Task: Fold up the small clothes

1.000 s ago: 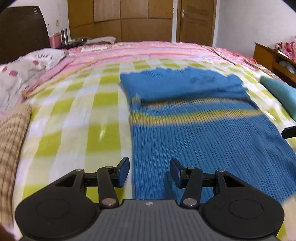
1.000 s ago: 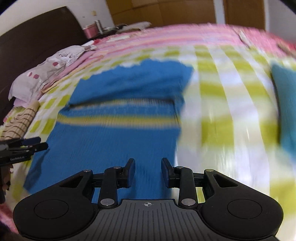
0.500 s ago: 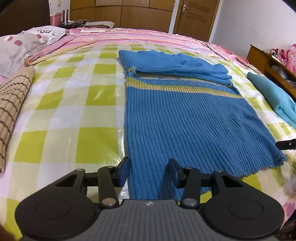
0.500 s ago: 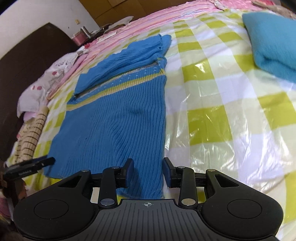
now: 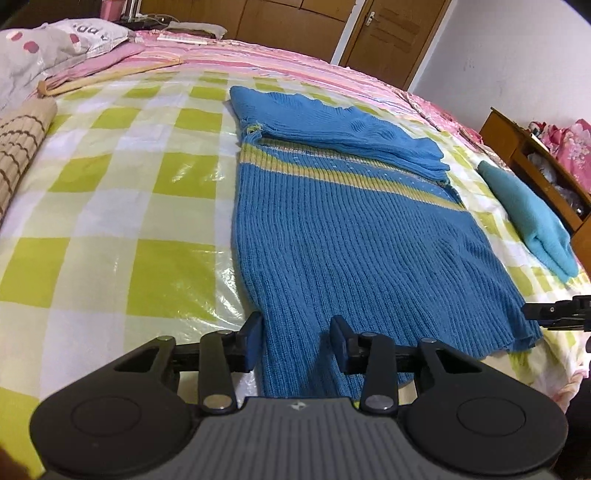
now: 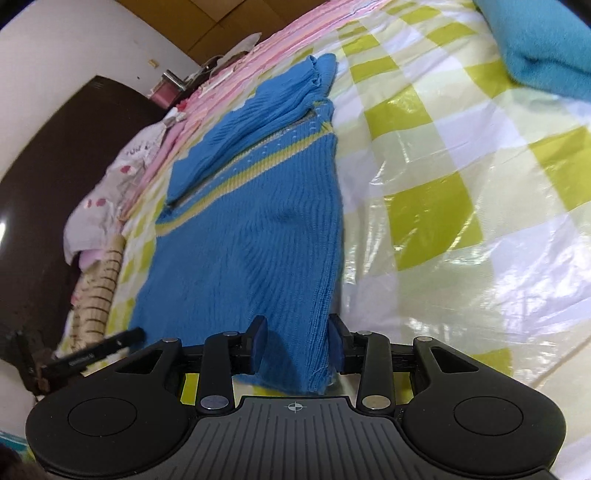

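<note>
Blue sweater (image 5: 351, 236) stretches lengthwise away from both sets of jaws on the bed (image 5: 110, 206); left gripper (image 5: 295, 341) and right gripper (image 6: 297, 343) gape wide, straddling its near hem corners.

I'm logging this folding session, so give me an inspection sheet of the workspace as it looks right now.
Surface: bed under a green-and-white check cover with a glossy plastic sheen.
Job's things: blue sweater lies flat, its top part folded down over the yellow stripe.
Clutter: teal garment to the right; pillow and a rolled mat to the left.
Grippers: left gripper open over the sweater's near left hem corner; right gripper open over the near right corner.
Cables: nothing seen.
Surroundings: wooden wardrobe, door, side cabinet.
</note>
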{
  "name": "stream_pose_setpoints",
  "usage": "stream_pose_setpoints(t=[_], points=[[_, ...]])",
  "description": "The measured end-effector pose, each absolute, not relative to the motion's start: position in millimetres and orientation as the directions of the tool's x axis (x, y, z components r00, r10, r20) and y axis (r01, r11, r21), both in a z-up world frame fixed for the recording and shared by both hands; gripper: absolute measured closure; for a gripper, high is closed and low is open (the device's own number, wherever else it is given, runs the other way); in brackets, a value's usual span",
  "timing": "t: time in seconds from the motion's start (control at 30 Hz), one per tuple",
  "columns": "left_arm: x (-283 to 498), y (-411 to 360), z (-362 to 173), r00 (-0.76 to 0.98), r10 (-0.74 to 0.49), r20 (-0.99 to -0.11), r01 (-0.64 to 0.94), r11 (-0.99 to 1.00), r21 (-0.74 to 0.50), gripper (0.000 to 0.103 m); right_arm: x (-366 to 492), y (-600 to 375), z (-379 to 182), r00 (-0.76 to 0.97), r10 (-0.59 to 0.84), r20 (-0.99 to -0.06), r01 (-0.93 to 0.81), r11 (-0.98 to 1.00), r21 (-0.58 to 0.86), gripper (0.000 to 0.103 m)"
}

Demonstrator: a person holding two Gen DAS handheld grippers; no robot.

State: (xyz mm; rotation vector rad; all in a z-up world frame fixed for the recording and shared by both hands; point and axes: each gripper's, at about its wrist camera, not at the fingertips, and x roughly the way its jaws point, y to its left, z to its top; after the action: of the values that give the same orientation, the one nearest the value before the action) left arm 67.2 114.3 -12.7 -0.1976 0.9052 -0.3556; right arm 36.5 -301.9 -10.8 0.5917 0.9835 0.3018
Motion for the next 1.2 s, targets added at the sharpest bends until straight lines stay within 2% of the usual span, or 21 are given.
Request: stream_pose_setpoints(t=[0.1,0.2,0.33,0.47,0.5,0.53,0.57,0.6,0.9,1.2], points=[[67,114,-12,0.566,-0.379,-0.732,0.216,0.925,-0.312,0.060,33,-302,-12,0.514,0.540,-0.666,0.013,0.772,0.636,0.072],[67,116,-14,0.574,-0.367,-0.732,0.207,0.930,-0.304,0.068,32,-300,-16,0.513,0.540,-0.667,0.014,0.772,0.636,0.072],[72,120,-15,0.575,-0.380,-0.724,0.184,0.923,-0.338,0.069,39,-300,-20,0.524,0.557,-0.644,0.030,0.744,0.667,0.071],[75,114,-15,0.580,-0.366,-0.728,0.187,0.929,-0.319,0.069,43,-296,-23,0.544,0.557,-0.628,0.049,0.726,0.686,0.071],[76,112,-15,0.579,-0.358,-0.733,0.187,0.933,-0.309,0.069,43,-296,-23,0.548,0.555,-0.626,0.061,0.720,0.691,0.075],[76,111,-14,0.578,-0.351,-0.737,0.186,0.936,-0.300,0.072,42,-296,-24,0.552,0.552,-0.625,0.069,0.717,0.694,0.085],[76,110,-12,0.584,-0.339,-0.737,0.183,0.940,-0.287,0.086,42,-297,-24,0.556,0.548,-0.625,0.077,0.715,0.695,0.090],[75,109,-12,0.584,-0.339,-0.738,0.184,0.940,-0.287,0.088,40,-297,-26,0.558,0.547,-0.624,0.087,0.709,0.700,0.091],[65,131,-2,0.608,-0.481,-0.632,0.150,0.851,-0.504,0.089,18,-304,-7,0.640,0.593,-0.488,0.037,0.611,0.791,0.094],[86,141,13,0.647,-0.549,-0.530,0.138,0.768,-0.626,0.089,34,-312,8,0.711,0.612,-0.346,0.013,0.480,0.877,0.094]])
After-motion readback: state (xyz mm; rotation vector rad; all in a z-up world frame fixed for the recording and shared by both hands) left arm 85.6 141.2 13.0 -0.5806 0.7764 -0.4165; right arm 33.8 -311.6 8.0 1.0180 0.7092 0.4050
